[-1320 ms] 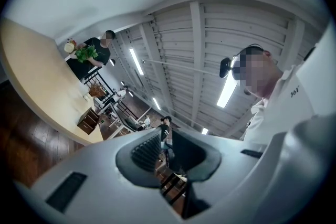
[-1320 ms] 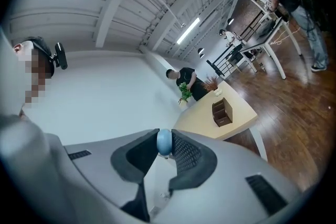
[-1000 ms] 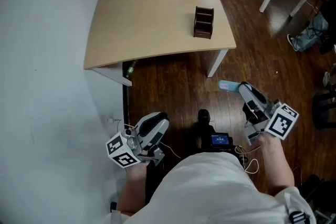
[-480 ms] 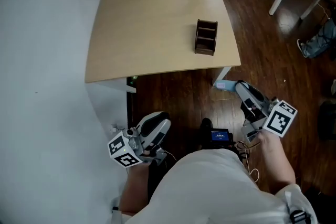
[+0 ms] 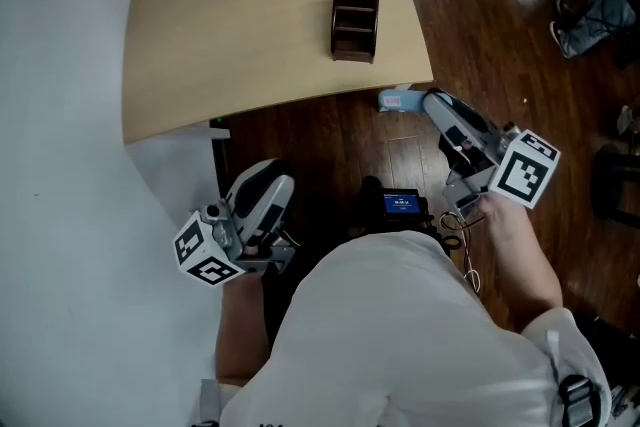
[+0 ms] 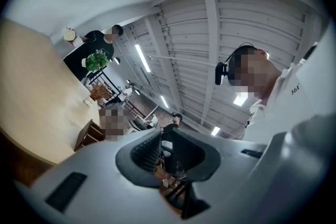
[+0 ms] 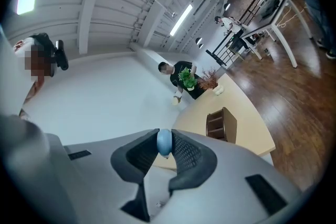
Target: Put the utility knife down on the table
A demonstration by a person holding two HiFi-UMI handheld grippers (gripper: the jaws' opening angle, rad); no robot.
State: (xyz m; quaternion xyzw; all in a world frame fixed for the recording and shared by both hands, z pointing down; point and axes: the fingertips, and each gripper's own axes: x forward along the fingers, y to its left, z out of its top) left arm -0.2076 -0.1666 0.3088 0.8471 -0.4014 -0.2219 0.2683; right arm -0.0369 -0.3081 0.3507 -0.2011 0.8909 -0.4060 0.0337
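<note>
Both tools now sit closer to the tabletop than a second ago, and its near edge has slid down toward us in the head view. We hold the utility knife, a pale blue plastic body with a rounded end, in the right tool; its ribbed dark pads clamp on that smooth blue end. The knife hangs over the dark plank floor, just off the tabletop's near right corner and not yet above the pale matte wood. On that wood stands a dark brown box-shaped organizer with open compartments, well apart from the knife. Our left tool, glossy white with a marker cube at its rear, hovers lower left over the floor; its grooved pads stand narrowly apart with nothing between them.
</note>
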